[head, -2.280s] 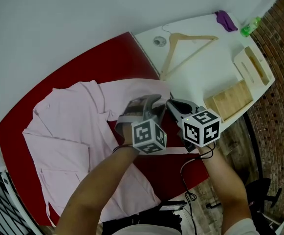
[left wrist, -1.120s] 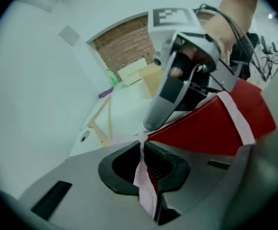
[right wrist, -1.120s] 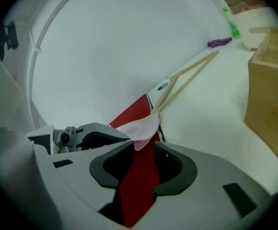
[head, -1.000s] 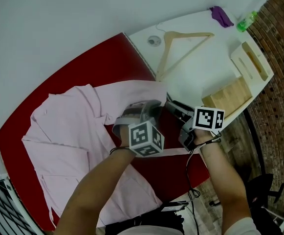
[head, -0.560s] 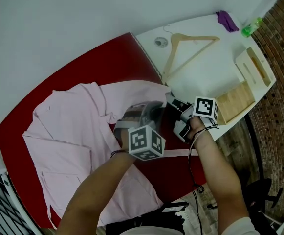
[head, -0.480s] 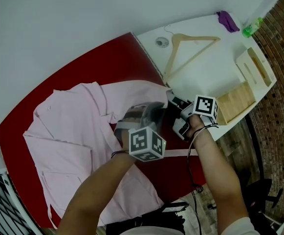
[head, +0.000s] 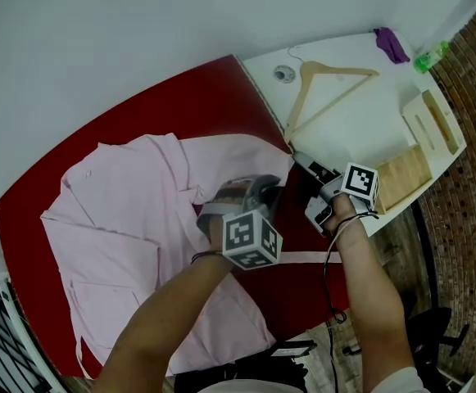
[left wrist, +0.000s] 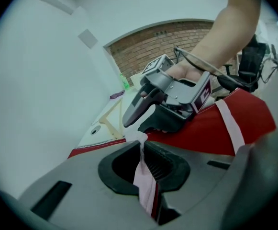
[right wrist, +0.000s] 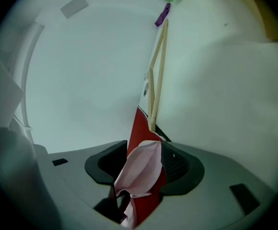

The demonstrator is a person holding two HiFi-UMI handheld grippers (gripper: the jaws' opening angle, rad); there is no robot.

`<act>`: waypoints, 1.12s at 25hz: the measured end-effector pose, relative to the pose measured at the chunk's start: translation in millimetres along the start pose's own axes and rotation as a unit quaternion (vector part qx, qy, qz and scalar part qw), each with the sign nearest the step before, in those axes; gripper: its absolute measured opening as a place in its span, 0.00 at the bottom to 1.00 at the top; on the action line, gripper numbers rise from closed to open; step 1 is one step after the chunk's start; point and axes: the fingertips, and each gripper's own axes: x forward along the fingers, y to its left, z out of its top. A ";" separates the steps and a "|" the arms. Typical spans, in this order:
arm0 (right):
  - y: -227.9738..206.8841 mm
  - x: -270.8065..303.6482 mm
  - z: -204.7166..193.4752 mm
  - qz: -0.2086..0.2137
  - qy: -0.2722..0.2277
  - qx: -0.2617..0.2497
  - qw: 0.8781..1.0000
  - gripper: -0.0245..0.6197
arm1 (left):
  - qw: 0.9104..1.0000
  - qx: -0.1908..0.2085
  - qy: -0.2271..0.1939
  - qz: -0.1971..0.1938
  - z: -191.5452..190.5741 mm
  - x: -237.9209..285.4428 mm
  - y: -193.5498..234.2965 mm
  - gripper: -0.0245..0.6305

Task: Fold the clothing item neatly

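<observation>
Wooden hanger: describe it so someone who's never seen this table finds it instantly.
Find the white table right of the red cloth. The wooden hanger lies flat on it at its far side, beside a small round metal disc. Its open triangle and wire hook set it apart from the boxy wooden trays nearby.

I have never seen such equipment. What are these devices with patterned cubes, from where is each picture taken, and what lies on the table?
No robot here: a person holds a pair of two-jaw grippers, and the cubes belong to them. The head view comes from a camera on the person's head, looking down. Each gripper view comes from a camera riding on that gripper. A pink shirt lies on a red surface; beside it a white table carries a wooden hanger. The left gripper is shut on a fold of the shirt. The right gripper's jaws have just been opening, with shirt fabric loose between them.
</observation>
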 end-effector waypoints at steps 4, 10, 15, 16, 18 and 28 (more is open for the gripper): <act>0.5 6.8 -4.0 -0.007 0.011 -0.006 1.000 0.35 | 1.000 0.012 -0.004 -0.004 2.9 -0.6 -6.0 0.08; -1.9 20.0 -4.9 -0.053 0.021 -0.026 0.998 0.35 | 0.999 0.034 -0.002 -0.011 3.8 -0.7 -13.4 0.08; -12.8 26.5 -5.7 -0.103 0.037 -0.055 0.992 0.09 | 1.000 0.027 0.001 -0.014 1.4 -1.2 -15.5 0.08; -13.1 26.5 -6.9 -0.111 0.042 -0.067 0.991 0.08 | 1.000 0.021 0.001 -0.014 1.3 -2.2 -15.2 0.08; -6.1 25.4 -8.1 -0.113 0.046 -0.099 0.988 0.07 | 1.000 0.002 -0.003 -0.010 1.3 -6.2 -11.8 0.08; 105.3 33.5 -15.1 -0.051 0.017 -0.257 0.965 0.07 | 0.972 -0.215 -0.073 0.067 -2.9 -71.0 48.3 0.08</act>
